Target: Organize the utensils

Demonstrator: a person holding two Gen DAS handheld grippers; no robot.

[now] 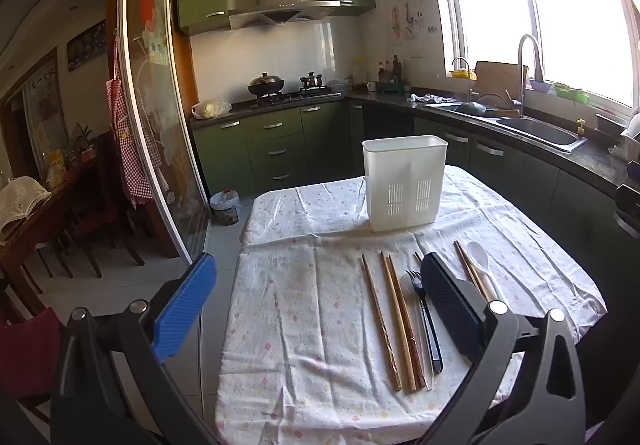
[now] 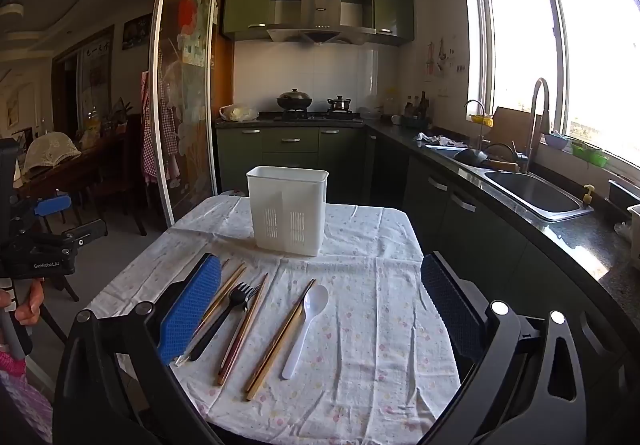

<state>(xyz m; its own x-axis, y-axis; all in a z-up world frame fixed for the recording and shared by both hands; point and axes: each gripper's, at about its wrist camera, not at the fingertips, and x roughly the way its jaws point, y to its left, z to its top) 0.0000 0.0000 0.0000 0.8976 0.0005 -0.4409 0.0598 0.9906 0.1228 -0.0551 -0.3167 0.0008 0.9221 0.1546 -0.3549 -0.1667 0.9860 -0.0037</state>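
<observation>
Before the white slotted plastic caddy (image 2: 287,209) you have wooden chopsticks (image 2: 280,341), a black plastic fork (image 2: 224,315) and a white plastic spoon (image 2: 306,327) lying flat in a row, easy to pick. Your left gripper (image 1: 316,309) and right gripper (image 2: 320,309) hover wide apart, holding nothing.

Utensil holder (image 2: 287,209) stands upright at the far middle of the table (image 2: 380,325). Nearer, laid in a row: chopsticks (image 2: 226,299) at left, fork (image 2: 224,315) beside them, a further pair (image 2: 242,329) next right, another pair (image 2: 280,341) right of that, spoon (image 2: 308,321) rightmost. Counter and sink (image 2: 536,193) run along the right.
</observation>
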